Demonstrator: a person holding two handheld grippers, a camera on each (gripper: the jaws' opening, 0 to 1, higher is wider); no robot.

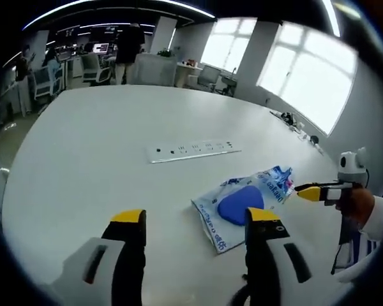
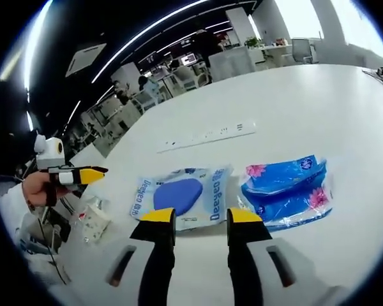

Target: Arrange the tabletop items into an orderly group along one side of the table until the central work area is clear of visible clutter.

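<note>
A clear wet-wipe pack with a blue lid (image 1: 237,207) (image 2: 182,194) lies flat on the white table (image 1: 96,159) (image 2: 306,108). Beside it rests a blue flowered tissue pack (image 1: 277,183) (image 2: 287,188). My left gripper (image 1: 196,220) is open, its right jaw just in front of the wipe pack's near edge. My right gripper (image 2: 201,220) is open too, with nothing between its jaws, close to the wipe pack's near edge. In the left gripper view the right gripper (image 1: 314,191) comes in from the right, held by a hand. The right gripper view shows the left gripper (image 2: 83,175) at the left.
A row of power sockets (image 1: 193,150) (image 2: 207,136) is set flush into the table beyond the packs. A small white packet (image 2: 96,220) lies near the table's left edge, with cables (image 2: 45,255) below it. Desks, chairs and people (image 1: 127,48) stand far behind.
</note>
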